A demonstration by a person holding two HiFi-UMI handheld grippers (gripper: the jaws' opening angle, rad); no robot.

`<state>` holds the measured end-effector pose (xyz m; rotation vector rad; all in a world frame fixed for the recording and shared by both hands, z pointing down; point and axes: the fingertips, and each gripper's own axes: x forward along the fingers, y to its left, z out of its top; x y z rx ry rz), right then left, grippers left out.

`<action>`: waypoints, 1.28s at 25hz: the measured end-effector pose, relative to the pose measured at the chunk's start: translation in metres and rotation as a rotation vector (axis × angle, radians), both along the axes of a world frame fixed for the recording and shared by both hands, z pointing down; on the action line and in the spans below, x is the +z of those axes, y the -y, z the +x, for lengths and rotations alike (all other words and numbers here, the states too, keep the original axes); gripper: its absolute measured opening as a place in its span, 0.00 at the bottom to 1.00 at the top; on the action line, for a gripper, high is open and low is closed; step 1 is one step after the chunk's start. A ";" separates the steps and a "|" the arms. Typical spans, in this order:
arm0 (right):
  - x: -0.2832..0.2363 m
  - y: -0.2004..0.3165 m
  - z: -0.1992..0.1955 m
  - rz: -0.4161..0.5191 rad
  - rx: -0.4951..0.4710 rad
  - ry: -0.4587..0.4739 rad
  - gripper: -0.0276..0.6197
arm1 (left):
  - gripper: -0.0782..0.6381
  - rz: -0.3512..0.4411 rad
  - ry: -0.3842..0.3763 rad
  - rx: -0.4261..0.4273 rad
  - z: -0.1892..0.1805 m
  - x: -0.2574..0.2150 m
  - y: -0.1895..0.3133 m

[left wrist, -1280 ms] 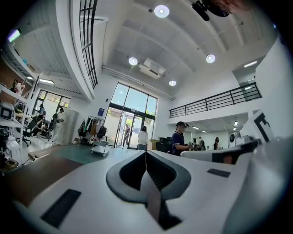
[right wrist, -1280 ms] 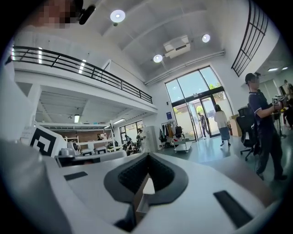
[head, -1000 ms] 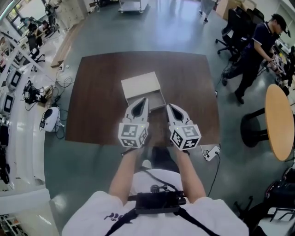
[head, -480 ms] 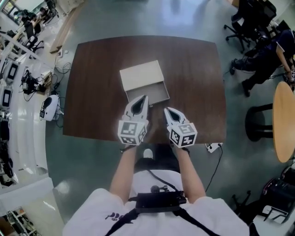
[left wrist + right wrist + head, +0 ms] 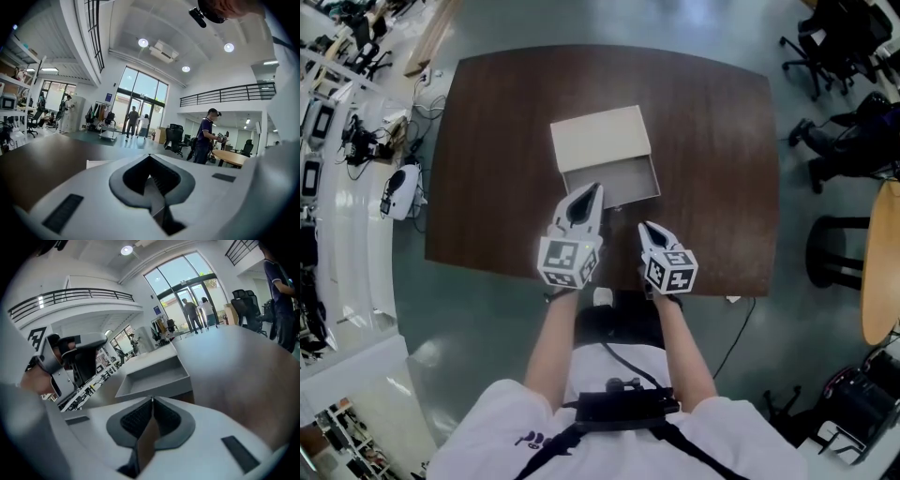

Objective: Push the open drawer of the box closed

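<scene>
While drawer (image 5: 622, 185) juts from pale box (image 5: 600, 139) | L gripper (image 5: 594, 187), R gripper (image 5: 642, 226) clenched, empty

The box (image 5: 600, 137) is cream white. The counter (image 5: 487, 141) is dark brown. The left gripper (image 5: 593, 190) and right gripper (image 5: 644, 228) are white, with black-and-white square patterns on them.

The desk (image 5: 703, 141) is dark brown wood grain, smooth, with a faint sheen. The box (image 5: 598, 138) and its drawer (image 5: 614, 181) look pale, matt and plain, like painted board. The left gripper (image 5: 594, 187) and right gripper (image 5: 642, 226) have smooth white plastic shells; their pads (image 5: 136, 418) are dark and ribbed. The grey floor (image 5: 609, 23) is glossy.
</scene>
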<state>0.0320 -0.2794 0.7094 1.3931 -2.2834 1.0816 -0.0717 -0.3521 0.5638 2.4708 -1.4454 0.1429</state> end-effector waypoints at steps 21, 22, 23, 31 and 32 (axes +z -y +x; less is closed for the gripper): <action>0.069 0.037 -0.048 -0.109 -0.064 -0.129 0.36 | 0.12 -0.094 0.003 -0.076 -0.014 0.040 0.026; 0.070 0.039 -0.048 -0.112 -0.057 -0.138 0.36 | 0.12 -0.095 0.003 -0.080 -0.016 0.041 0.027; 0.071 0.041 -0.049 -0.113 -0.050 -0.144 0.33 | 0.12 -0.096 0.002 -0.083 -0.017 0.041 0.028; 0.069 0.044 -0.056 -0.133 -0.038 -0.152 0.16 | 0.12 -0.101 -0.007 -0.093 -0.018 0.040 0.026; 0.068 0.044 -0.058 -0.131 -0.038 -0.149 0.16 | 0.12 -0.101 -0.008 -0.094 -0.019 0.039 0.026</action>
